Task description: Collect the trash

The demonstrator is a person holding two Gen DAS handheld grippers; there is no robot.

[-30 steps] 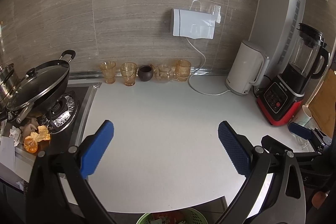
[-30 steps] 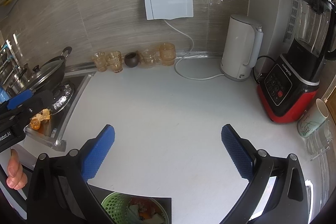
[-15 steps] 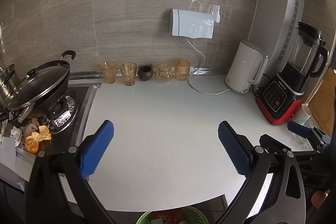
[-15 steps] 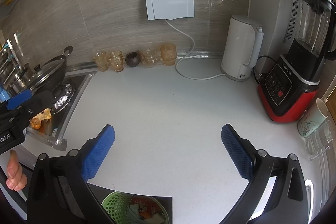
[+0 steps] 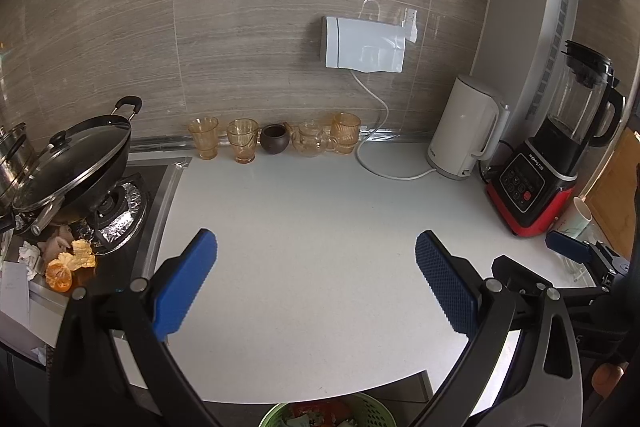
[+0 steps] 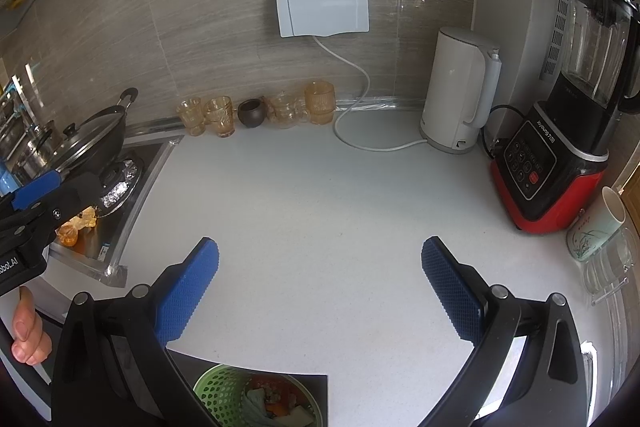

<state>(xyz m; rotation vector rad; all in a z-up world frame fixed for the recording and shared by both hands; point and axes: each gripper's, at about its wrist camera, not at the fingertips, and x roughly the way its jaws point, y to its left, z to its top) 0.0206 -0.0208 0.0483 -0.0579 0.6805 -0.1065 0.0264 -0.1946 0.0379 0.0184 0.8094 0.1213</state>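
Observation:
Orange peels [image 5: 66, 265] and crumpled white paper scraps [image 5: 29, 255] lie on the stove's front left corner, below the wok; the peels [image 6: 76, 225] also show at the left of the right wrist view. A green perforated bin [image 5: 326, 415] with scraps inside stands below the counter's front edge, seen too as the green bin [image 6: 224, 393] in the right wrist view. My left gripper [image 5: 316, 275] hangs open over the white counter [image 5: 304, 219], nothing between its blue pads. My right gripper [image 6: 320, 281] is open as well, empty, above the same counter.
A lidded black wok [image 5: 72, 163] sits on the burner at left. Amber glasses [image 5: 242, 139], a dark pot and a glass teapot line the back wall. A white kettle [image 5: 466, 133], a red blender [image 5: 548, 167] and a mug [image 6: 596, 225] stand at right. A thumb [image 6: 26, 333] shows lower left.
Both grippers stay open and nearly still; the view has drifted only slightly.

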